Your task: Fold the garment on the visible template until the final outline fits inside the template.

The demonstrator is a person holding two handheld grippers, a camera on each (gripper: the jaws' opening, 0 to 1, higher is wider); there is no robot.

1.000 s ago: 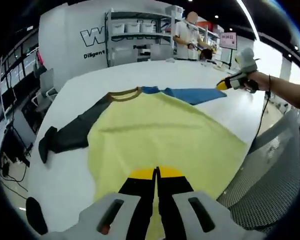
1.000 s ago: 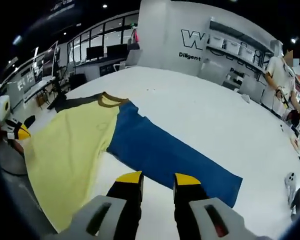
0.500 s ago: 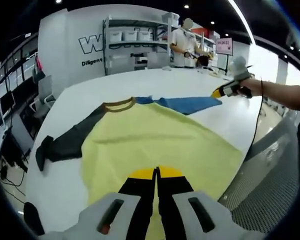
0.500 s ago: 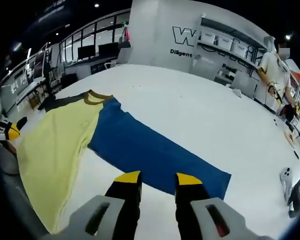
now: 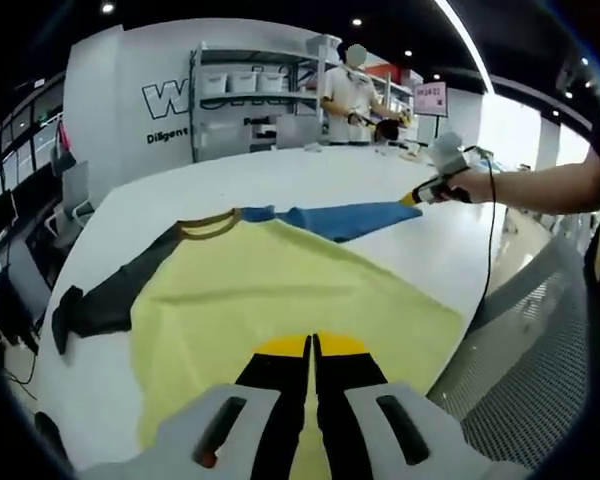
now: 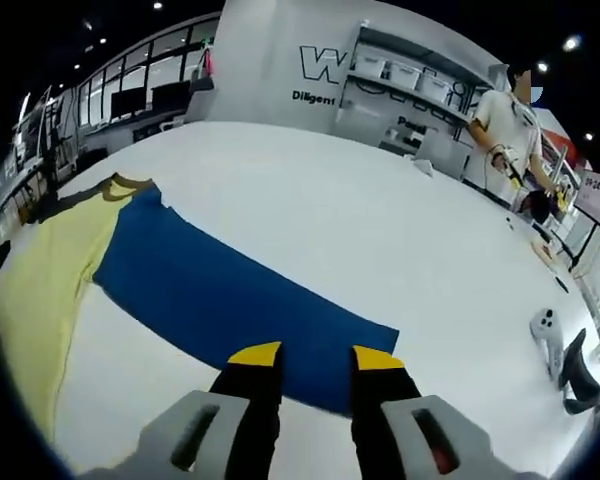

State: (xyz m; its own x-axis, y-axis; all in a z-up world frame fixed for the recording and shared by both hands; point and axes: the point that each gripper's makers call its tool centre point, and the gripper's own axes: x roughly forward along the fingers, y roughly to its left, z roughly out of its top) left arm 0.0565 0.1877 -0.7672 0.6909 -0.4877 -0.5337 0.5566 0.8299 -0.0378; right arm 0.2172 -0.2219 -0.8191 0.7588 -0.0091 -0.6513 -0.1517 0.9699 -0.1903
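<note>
Likely risk: the left gripper [image 5: 311,352], fingers clenched on the shirt [image 5: 280,290] hem, drags the yellow body off the counter [image 6: 380,230] edge if pulled back. Right gripper [image 6: 316,357] fingers parted, grasping nothing, poised just short of the blue sleeve [image 6: 230,295]; a shallow bite would miss it.

The left gripper view looks low along the shirt [image 5: 280,300] from its hem across the table [image 5: 280,175], while the right gripper view looks close over the blue sleeve [image 6: 230,300], which both share.
</note>
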